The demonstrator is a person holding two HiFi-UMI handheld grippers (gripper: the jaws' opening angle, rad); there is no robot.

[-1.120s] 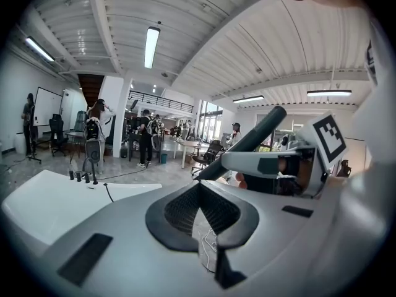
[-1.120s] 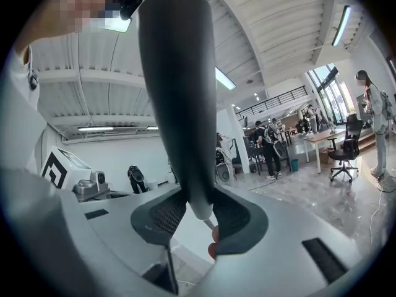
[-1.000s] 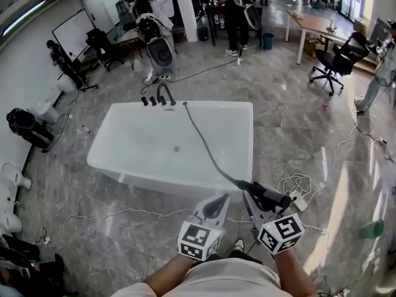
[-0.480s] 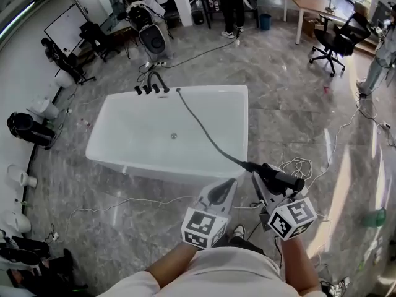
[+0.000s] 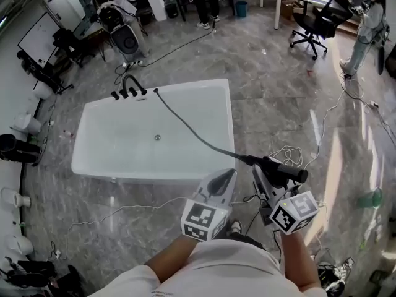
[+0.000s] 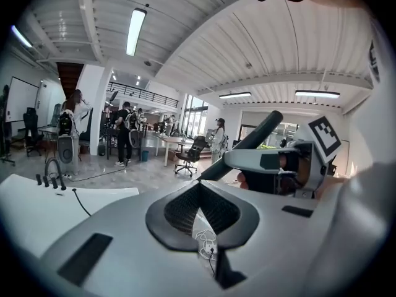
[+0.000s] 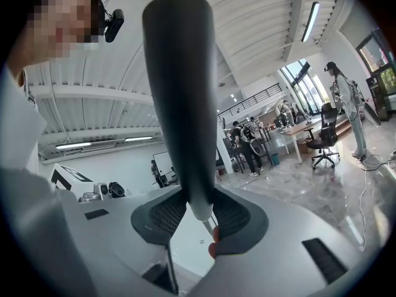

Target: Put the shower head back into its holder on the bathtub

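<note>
White rectangular bathtub (image 5: 228, 124) has slid up and left in the head view over the last second. Both grippers have held station in front of my chest, so I read this as me walking round its near-right corner.

Status:
- Right gripper (image 5: 262, 177): clamped on the narrow hose end of the dark grey wand-shaped shower head (image 5: 283, 170). In the right gripper view the handle (image 7: 179, 98) stands up between the pads of the right gripper (image 7: 199, 218).
- Left gripper (image 5: 225, 178): jaws together with nothing between them, confirmed in the left gripper view (image 6: 199, 208). It sits just beside the right one.
- Shower head is off the tub, over the floor past its near-right corner. Thin dark hose (image 5: 189, 129) runs from it across the basin to the far rim.
- Black tap fittings with curved spout (image 5: 127, 90) are at the tub's far-left corner. The holder is presumably among them, but I can't pick it out from here.

Step in hand is the carry to the far end. My plan:
- Keep the clamp firm and don't re-grip mid-walk.
- Follow the right rim, letting the hose fall slack into the basin rather than drag over the edge.
- Watch the loose white cable tangle (image 5: 291, 158) on the floor near my feet.
- At the fittings, line the handle up with the holder hose end first, seat it fully, then release.
- Left gripper is free to steady the hose if it twists.
</note>
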